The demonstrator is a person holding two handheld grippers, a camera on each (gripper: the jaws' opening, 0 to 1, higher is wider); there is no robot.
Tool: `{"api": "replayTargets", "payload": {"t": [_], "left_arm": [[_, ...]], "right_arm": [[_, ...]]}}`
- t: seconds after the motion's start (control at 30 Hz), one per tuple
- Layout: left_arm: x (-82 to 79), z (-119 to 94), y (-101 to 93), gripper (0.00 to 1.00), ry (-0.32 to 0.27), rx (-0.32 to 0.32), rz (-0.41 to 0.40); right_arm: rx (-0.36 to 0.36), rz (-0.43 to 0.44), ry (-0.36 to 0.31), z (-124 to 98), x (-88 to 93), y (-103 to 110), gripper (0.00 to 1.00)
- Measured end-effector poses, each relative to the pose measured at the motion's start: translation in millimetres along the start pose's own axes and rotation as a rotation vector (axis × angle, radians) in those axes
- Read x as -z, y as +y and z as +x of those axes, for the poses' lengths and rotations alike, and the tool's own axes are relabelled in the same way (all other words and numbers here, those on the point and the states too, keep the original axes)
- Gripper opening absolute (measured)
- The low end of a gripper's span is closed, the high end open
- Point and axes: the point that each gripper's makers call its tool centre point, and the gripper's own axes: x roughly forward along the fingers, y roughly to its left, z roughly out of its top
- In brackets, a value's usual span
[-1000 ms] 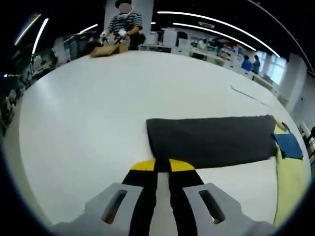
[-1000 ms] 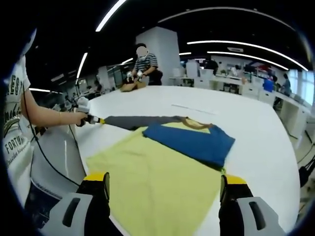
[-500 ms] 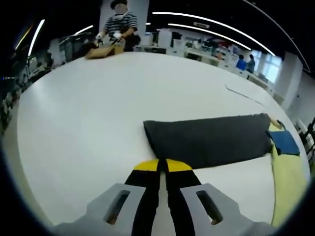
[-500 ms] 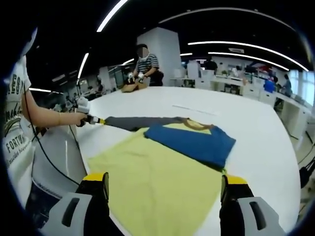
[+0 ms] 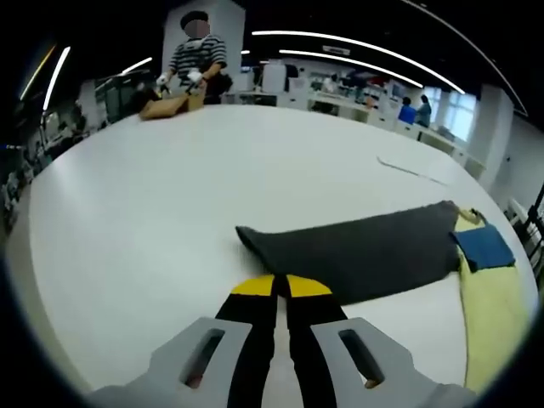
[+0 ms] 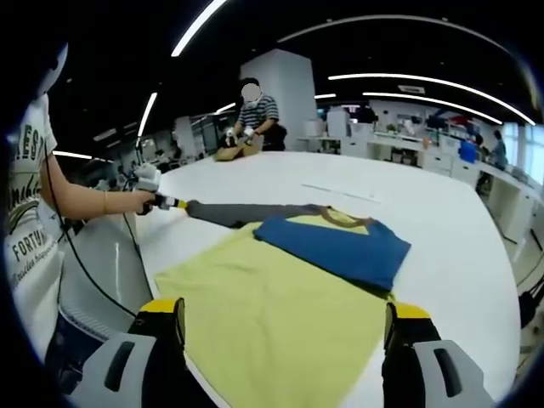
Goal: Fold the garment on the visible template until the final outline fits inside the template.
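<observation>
Across the middle of the right gripper view lies the garment (image 6: 280,297), a yellow shirt spread flat on the white table (image 6: 450,255), with a blue panel (image 6: 340,246) folded over its upper part and a dark grey sleeve (image 6: 246,212) drawn out toward the left of the frame. No template outline can be made out on the table.

Step in hand, as judged: folding the extended sleeve inward over the body. To do it well, the sleeve should be carried across low and taut, and laid down straight so that its edge falls inside the yellow body without dragging the blue fold.

Lower centre of the left gripper view: the left gripper (image 5: 280,287), yellow-tipped jaws pressed together at the near edge of the grey sleeve (image 5: 357,255), which appears pinched between them; the sleeve tip rises slightly off the table there. At centre left of the right gripper view this gripper (image 6: 170,202) is held in a person's hand (image 6: 140,197).

Bottom of the right gripper view: the right gripper (image 6: 285,310), jaws spread wide apart above the yellow hem, grasping nothing.
</observation>
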Motion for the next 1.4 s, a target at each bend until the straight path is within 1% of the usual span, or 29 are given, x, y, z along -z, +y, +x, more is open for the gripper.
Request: {"api": "replayTargets", "payload": {"t": [0.3, 0.43, 0.57, 0.63, 0.67, 0.73, 1.07, 1.4], "left_arm": [[-10.7, 0, -9.6, 0.01, -0.025, 0.03, 0.017], [-11.9, 1, -14.8, 0.01, -0.022, 0.054, 0.005], [-14.3, 1, -20.6, 0.01, -0.024, 0.07, 0.014], [-15.5, 1, -28.0, 0.01, -0.025, 0.103, -0.038], [-17.6, 1, -29.3, 0.01, -0.033, 0.109, -0.047], [-20.1, 1, -32.2, 0.01, -0.035, 0.11, -0.027], [-29.8, 0, -52.1, 0.01, -0.049, 0.157, -0.016], [-40.5, 0, -73.2, 0.01, -0.065, 0.213, 0.023]], "right_arm": [[0.003, 0.001, -0.006, -2, 1.5, 0, 0.99], [0.003, 0.001, -0.005, -2, 3.0, 0, 0.99], [0.001, -0.004, -0.002, -2, 3.9, 2, 0.99], [-0.001, -0.005, -0.004, -2, 3.8, 2, 0.99], [0.0, -0.004, -0.005, -2, 3.9, 2, 0.99], [0.0, -0.004, -0.005, -3, 4.1, 3, 0.99], [-0.012, -0.007, 0.008, 1, 9.8, 9, 0.99], [-0.013, -0.009, 0.006, 1, 11.0, 5, 0.99]]}}
